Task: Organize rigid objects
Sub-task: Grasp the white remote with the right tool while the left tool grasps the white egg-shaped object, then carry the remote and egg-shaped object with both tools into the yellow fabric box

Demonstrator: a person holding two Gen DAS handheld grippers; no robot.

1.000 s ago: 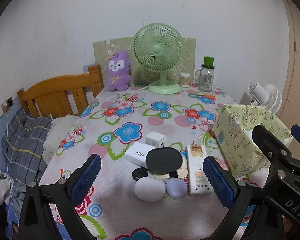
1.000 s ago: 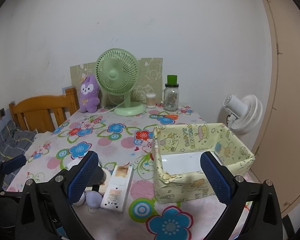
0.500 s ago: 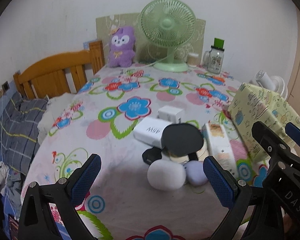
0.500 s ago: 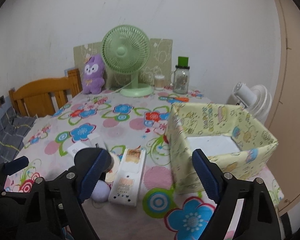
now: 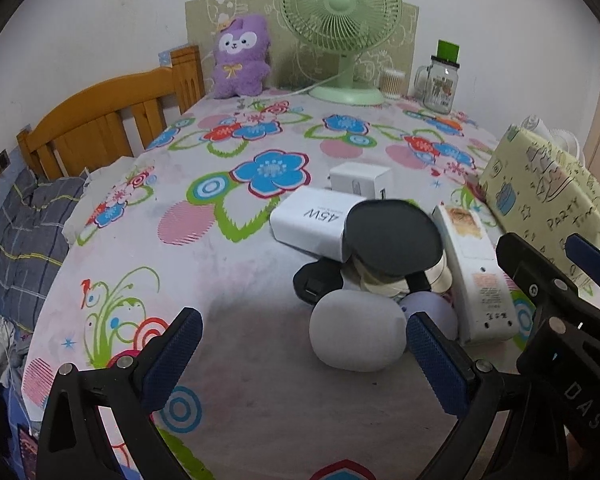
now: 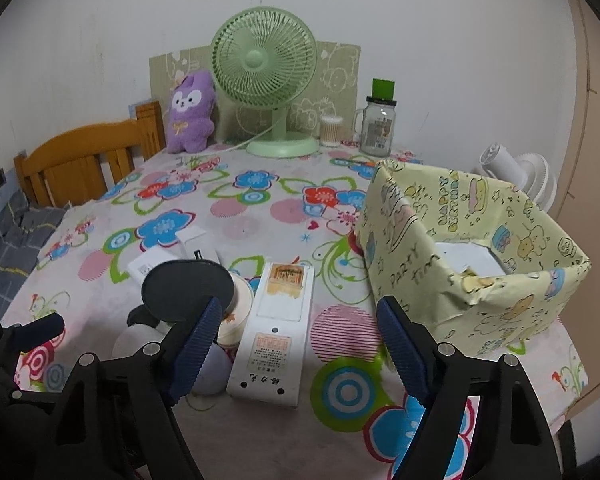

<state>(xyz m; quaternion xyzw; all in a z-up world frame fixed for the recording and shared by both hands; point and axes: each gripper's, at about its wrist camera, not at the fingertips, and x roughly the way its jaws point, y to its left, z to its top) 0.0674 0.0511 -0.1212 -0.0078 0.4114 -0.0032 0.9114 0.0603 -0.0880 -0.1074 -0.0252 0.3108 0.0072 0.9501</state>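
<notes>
While both grippers hang over the near edge of the floral table [image 6: 260, 216], nothing is gripped yet. Yellow paper-wrapped box [image 6: 472, 264] stands far right, open top, looks empty. Heap of rigid items lies centre-near: long white power strip [image 6: 276, 332] just left of the box, white charger block [image 5: 312, 222], black disc [image 5: 392, 236] tilted on top, white egg-shaped case [image 5: 358, 334] nearest. Right gripper [image 6: 300, 344] has its fingers closing astride the strip's near end, pads not pressing. Left gripper [image 5: 300, 354] is spread wide and holds nothing. Best to clamp the strip across its narrow width, lift level, avoid nudging the disc.
</notes>
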